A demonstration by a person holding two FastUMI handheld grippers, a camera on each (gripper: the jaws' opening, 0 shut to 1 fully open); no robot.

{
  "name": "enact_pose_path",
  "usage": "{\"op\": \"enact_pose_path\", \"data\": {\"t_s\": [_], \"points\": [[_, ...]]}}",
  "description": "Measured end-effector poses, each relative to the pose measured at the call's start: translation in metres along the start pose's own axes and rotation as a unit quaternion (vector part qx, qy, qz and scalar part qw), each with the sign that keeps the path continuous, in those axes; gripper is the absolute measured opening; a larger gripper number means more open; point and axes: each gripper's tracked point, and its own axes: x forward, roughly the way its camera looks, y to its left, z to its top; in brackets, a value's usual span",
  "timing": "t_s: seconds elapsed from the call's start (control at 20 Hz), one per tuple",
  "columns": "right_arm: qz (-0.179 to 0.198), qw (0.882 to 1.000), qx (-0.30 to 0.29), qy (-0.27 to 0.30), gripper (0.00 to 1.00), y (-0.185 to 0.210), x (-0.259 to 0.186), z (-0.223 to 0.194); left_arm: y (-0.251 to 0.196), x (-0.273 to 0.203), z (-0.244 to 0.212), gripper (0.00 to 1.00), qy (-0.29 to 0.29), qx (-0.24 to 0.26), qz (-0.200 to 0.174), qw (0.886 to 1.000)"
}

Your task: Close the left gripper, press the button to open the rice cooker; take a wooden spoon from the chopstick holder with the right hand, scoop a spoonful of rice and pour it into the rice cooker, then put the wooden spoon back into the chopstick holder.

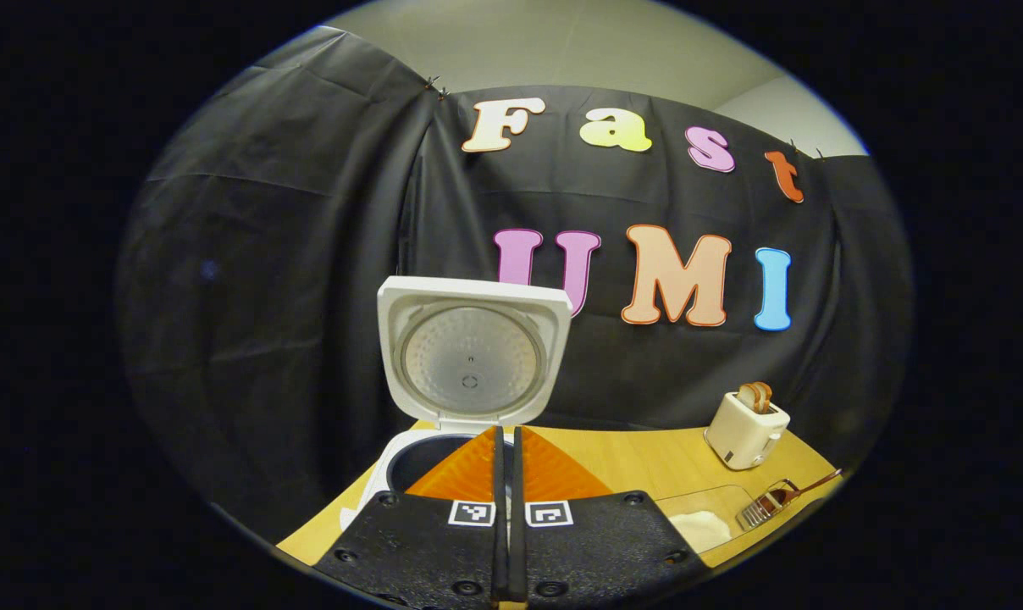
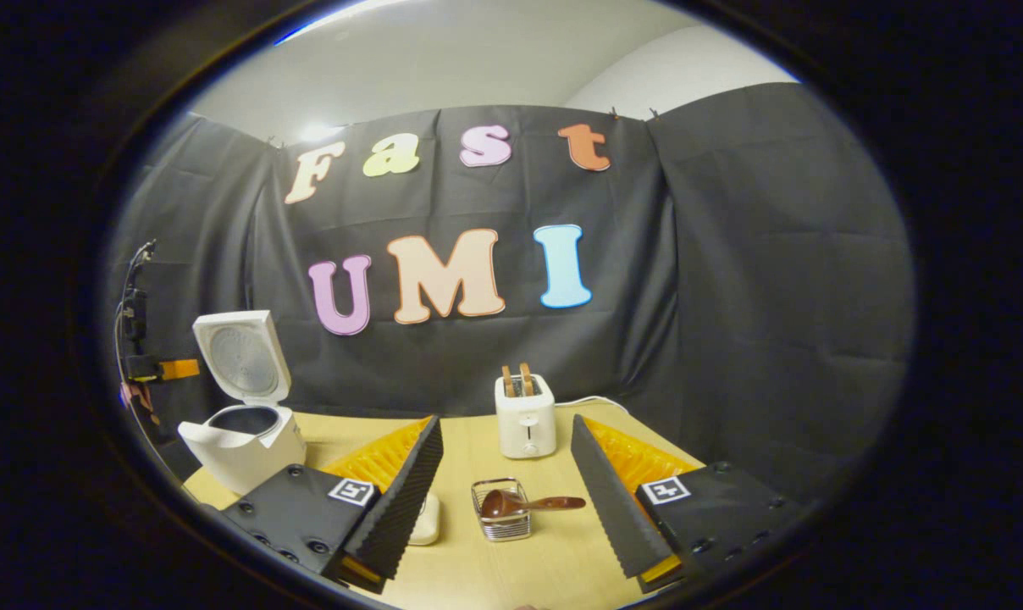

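- No readable words or numbers on the rice cooker (image 2: 242, 428) or toaster (image 2: 525, 416).
- Square black-and-white code markers sit on both grippers; nothing legible there.
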Motion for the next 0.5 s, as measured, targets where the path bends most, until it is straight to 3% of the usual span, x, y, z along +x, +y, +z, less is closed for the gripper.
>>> {"op": "enact_pose_path", "data": {"t_s": [0.45,0.5], "points": [[0.007,0.999,0.017,0.042,0.98,-0.023,0.016,-0.042,-0.028,-0.035,-0.019,0.0,0.011,-0.019,-0.005,1.0],[0.007,0.999,0.018,0.05,0.98,-0.027,0.018,-0.049,-0.034,-0.038,-0.022,0.05,0.014,-0.022,-0.013,1.0]]}}
